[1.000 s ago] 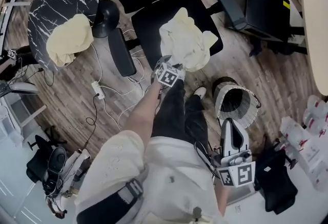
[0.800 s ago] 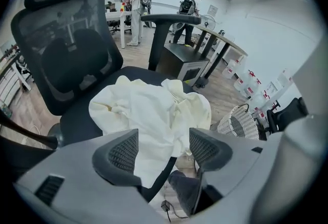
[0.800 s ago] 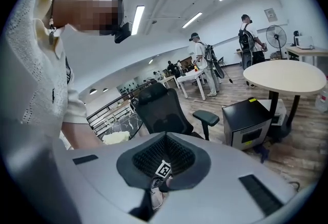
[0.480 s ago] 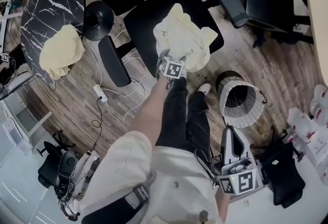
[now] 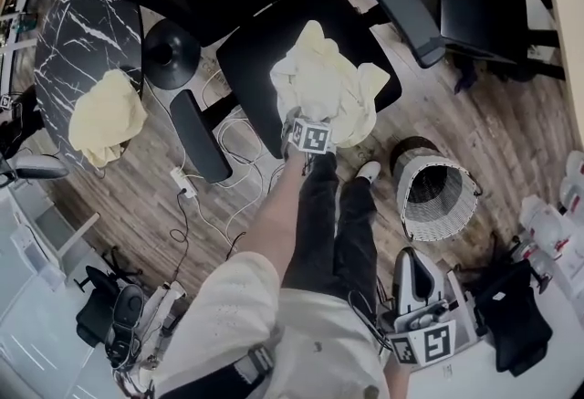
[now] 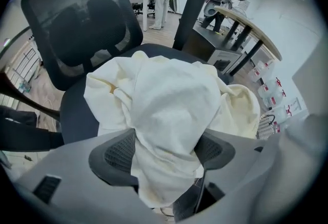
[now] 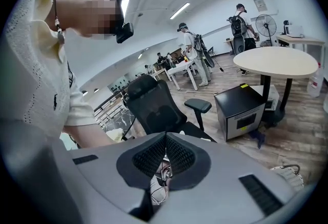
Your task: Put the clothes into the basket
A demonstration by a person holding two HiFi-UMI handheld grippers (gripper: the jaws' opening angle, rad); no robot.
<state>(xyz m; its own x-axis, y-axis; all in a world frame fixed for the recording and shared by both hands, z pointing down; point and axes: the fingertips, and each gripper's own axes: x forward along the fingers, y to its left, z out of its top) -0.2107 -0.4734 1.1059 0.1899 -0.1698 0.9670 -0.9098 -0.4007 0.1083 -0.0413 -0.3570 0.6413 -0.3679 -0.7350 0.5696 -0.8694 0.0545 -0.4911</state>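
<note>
A crumpled cream garment (image 5: 324, 87) lies on the seat of a black office chair (image 5: 260, 50). My left gripper (image 5: 306, 117) points steeply down at the garment's near edge. In the left gripper view its jaws are opening wide, and a fold of the garment (image 6: 169, 100) fills the gap of the left gripper (image 6: 166, 148). The white wire basket (image 5: 438, 196) stands on the floor right of the chair. My right gripper (image 5: 412, 265) hangs low near my hip, shut and empty, as the right gripper view of that gripper (image 7: 165, 154) confirms.
A second cream garment (image 5: 108, 114) lies on a dark marbled table (image 5: 87, 23) at the left. A black cabinet (image 5: 474, 5) and a round pale table (image 5: 570, 14) stand at the right. Cables and a power strip (image 5: 182, 180) trail on the floor.
My left gripper has come down onto the near edge of the garment on the chair. The right gripper has sunk a little beside my hip.
</note>
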